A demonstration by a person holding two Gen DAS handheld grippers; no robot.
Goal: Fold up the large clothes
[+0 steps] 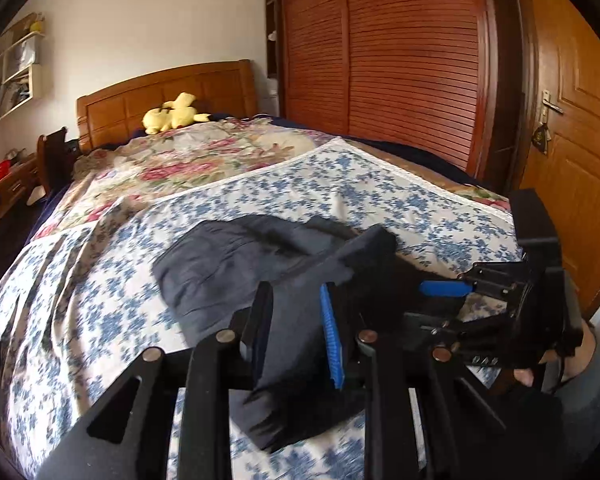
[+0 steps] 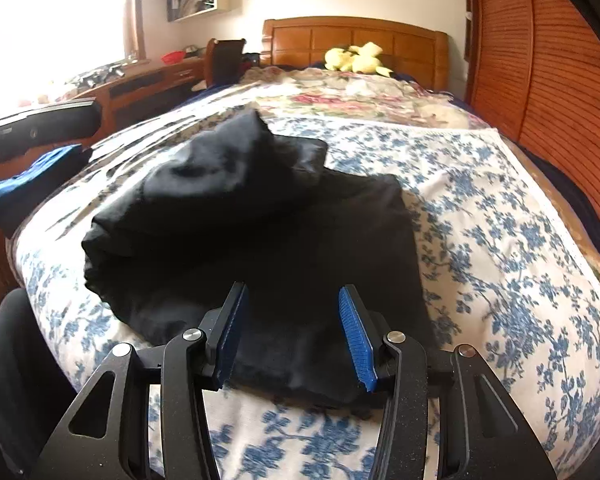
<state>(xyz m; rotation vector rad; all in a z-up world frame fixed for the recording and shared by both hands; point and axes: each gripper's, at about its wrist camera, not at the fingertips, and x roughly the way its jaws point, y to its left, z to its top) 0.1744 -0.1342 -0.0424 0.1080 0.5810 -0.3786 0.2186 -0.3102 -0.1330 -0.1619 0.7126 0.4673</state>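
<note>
Dark garment is stretching toward 11 o'clock — right gripper is straddling its near hem, fingers wide; left gripper, fingers narrow, is bracketing cloth — grip unclear

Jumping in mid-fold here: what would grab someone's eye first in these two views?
The dark garment bunched in the middle of the blue-flowered bedsheet, right ahead of both grippers. The left hand-held gripper and the right hand-held gripper both stand open over its near edge. Farther back, a yellow plush toy lies against the wooden headboard.
</note>
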